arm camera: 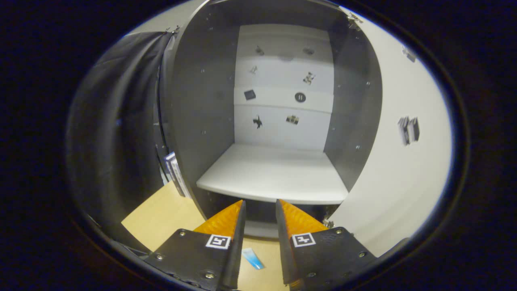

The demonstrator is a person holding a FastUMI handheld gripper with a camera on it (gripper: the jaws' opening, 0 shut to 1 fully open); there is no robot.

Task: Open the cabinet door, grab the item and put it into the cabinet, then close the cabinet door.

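A pale wooden tabletop [161, 214] runs beneath the gripper [260, 206] and reaches up to the foot of a cabinet [202, 121] standing just ahead of the fingers. The cabinet is open: its white door [404, 169] is swung wide to the right of the fingers, with a dark handle [408, 130] partway up its face and a metal hinge [354, 18] at the top corner. Inside, dark grey side walls frame a white back panel [282, 89] dotted with several small dark stickers or marks, too small to make out. A white shelf [274, 173] lies across the interior beyond the fingertips, bare on top, with a shadowed gap below it. To the left of the cabinet hangs black cloth [113, 121], the booth's wall, and a small striped tag [174, 171] sits on the cabinet's left outer edge.

The gripper's two fingers are parted with a clear gap between them and hold nothing; each carries a square marker near its base. The item, a small blue and white tube [253, 258], lies flat on the tabletop in the gap between the fingers, low down near their bases, well short of the tips and touching neither finger as far as can be told. It lies outside the cabinet, nearer than the shelf
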